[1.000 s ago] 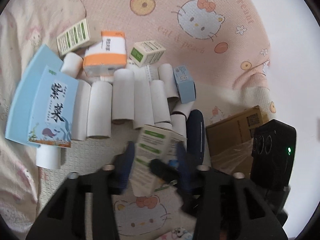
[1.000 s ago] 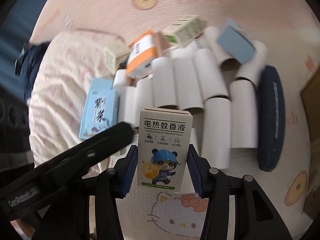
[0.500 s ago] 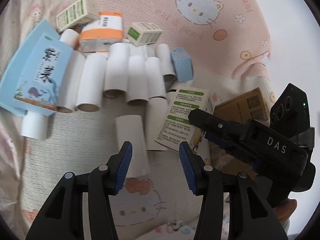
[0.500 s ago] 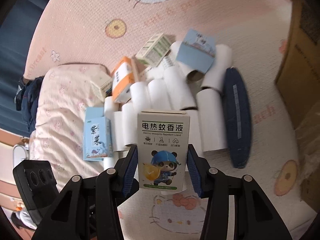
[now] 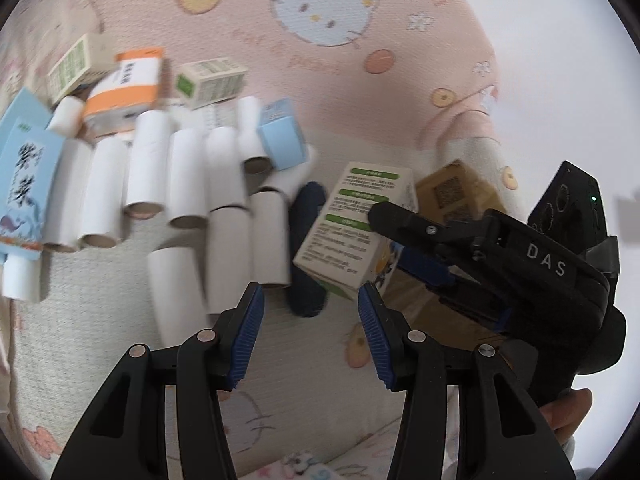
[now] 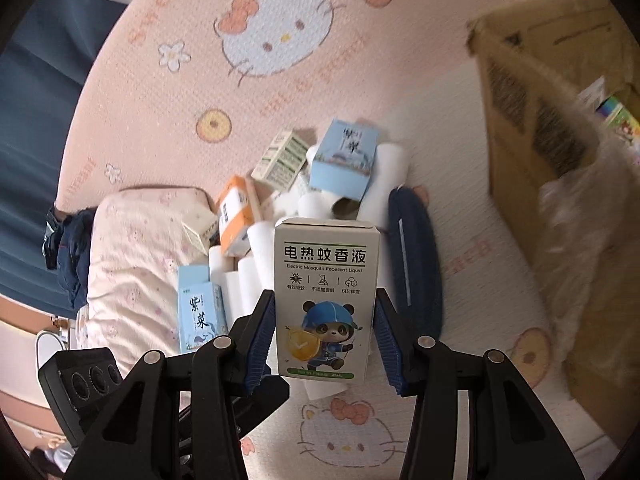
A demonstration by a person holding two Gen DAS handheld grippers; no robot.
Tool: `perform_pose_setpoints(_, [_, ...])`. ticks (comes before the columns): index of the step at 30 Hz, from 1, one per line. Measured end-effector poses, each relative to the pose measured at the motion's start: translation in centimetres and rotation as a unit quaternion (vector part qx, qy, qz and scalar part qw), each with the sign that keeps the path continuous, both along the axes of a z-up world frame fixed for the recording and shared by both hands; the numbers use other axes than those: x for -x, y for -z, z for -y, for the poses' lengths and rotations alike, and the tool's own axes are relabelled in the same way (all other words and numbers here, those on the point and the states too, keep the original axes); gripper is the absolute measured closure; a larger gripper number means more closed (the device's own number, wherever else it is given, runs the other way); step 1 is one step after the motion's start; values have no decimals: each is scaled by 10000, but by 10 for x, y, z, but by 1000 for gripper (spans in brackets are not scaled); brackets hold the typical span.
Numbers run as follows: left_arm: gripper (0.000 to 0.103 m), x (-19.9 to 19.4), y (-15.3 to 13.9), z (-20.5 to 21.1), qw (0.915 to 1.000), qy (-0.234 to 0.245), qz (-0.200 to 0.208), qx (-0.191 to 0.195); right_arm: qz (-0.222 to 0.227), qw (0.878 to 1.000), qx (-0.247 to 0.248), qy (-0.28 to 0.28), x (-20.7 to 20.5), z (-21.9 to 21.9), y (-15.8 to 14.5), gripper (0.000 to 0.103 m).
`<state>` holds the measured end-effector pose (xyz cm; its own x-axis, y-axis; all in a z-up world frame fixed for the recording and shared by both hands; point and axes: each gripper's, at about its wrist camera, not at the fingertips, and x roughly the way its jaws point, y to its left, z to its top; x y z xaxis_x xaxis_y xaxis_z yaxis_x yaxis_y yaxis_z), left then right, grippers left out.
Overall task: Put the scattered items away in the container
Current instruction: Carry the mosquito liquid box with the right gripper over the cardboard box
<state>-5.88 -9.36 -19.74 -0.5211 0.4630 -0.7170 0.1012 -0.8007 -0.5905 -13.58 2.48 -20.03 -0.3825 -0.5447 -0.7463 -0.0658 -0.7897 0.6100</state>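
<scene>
My right gripper [image 6: 325,338] is shut on a white and green mosquito repellent box [image 6: 326,300], held upright above the bed. The left wrist view shows that same box [image 5: 352,228] clamped in the right gripper [image 5: 394,236], raised off the bed in front of the cardboard box [image 5: 460,196]. My left gripper [image 5: 310,328] is open with nothing between its fingers. Beyond it lies a pile of white paper tubes [image 5: 180,184], a dark blue case [image 5: 306,248], an orange and white box [image 5: 126,86] and small blue boxes [image 5: 282,140]. The cardboard box [image 6: 540,128] stands open at the right in the right wrist view.
A pink cartoon-print blanket [image 5: 320,20] covers the bed. A blue booklet-like box [image 5: 22,176] lies at the pile's left edge. A pillow [image 6: 136,248] lies left of the pile. Clear plastic film [image 6: 580,232] hangs from the cardboard box. A person's fingers [image 5: 568,408] hold the right gripper.
The right gripper has carried the repellent box up and to the right, towards the cardboard box. The left gripper, which had the box between its fingers a second ago, now stands empty.
</scene>
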Motion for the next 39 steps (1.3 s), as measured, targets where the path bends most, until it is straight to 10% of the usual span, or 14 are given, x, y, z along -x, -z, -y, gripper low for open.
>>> perform_pose_setpoints(18, [63, 54, -64, -63, 9973, 126, -665, -300, -578, 9962, 56, 645, 6, -60, -64, 58])
perform_pose_setpoints(39, [62, 116, -105, -208, 9874, 1350, -770, -309, -741, 9796, -132, 1864, 1, -211, -104, 58])
